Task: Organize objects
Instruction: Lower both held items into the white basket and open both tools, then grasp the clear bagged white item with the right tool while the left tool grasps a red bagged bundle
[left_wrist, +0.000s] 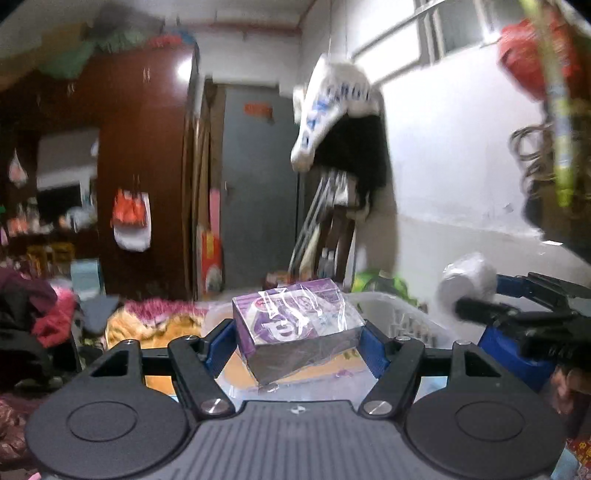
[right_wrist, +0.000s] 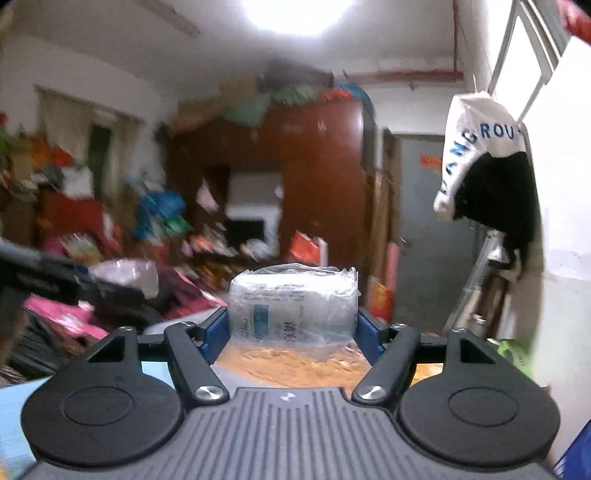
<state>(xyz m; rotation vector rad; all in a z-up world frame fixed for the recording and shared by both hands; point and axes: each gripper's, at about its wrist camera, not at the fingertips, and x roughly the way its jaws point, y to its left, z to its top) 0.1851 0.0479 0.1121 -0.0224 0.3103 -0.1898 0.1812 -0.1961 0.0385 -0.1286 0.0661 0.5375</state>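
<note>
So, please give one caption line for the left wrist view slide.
Left tongs grip a purple box above a white basket.

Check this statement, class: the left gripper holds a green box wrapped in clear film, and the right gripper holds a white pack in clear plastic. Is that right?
Not quite. The box in the left gripper is purple, not green, as the left wrist view shows. The right gripper does hold a white pack in clear plastic.

The right claw (right_wrist: 291, 325) clamps a white, plastic-wrapped pack (right_wrist: 291, 304) between its blue pads, held above an orange blanket (right_wrist: 291, 363). At nine o'clock the left claw (right_wrist: 110, 288) carries a blurred wrapped item. At two o'clock hangs a white bag (right_wrist: 476, 147) with blue lettering.
</note>
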